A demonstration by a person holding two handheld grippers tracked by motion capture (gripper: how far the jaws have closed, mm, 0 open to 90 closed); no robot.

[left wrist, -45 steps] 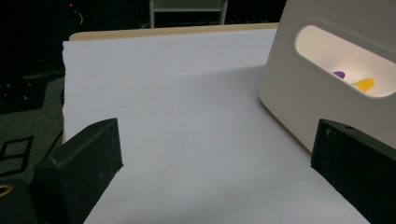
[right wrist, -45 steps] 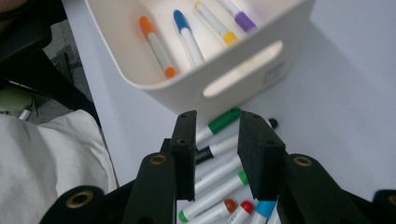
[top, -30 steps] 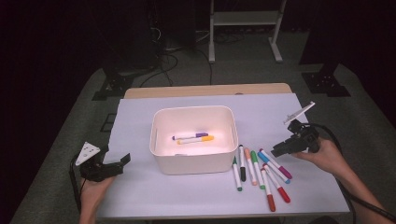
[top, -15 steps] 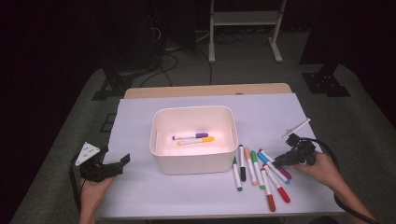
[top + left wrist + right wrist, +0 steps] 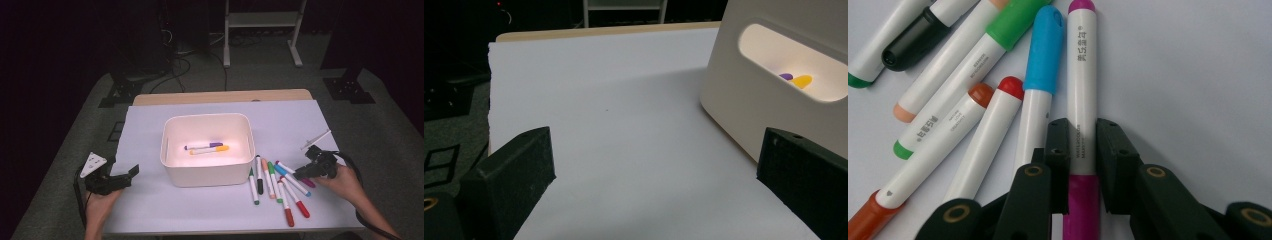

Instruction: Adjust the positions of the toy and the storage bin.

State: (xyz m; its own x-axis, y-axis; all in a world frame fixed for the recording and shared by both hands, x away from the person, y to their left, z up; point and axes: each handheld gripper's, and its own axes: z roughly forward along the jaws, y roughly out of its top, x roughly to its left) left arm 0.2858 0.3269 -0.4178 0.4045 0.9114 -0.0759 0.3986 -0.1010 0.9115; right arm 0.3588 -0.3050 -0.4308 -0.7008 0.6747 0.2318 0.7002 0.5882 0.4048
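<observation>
Right gripper (image 5: pixel 1082 145) jaws tight on magenta marker (image 5: pixel 1081 90).

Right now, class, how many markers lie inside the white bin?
2: a purple-capped marker and a yellow-capped marker lie side by side on the floor of the white bin. The bin's near wall could hide a strip of floor.

- My left gripper (image 5: pixel 131 172) has bare table (image 5: pixel 145 130) ahead; the white box (image 5: pixel 207 177) blocks its right.
- A blue marker (image 5: pixel 1040 80) crowds my right gripper (image 5: pixel 1083 145).
</observation>
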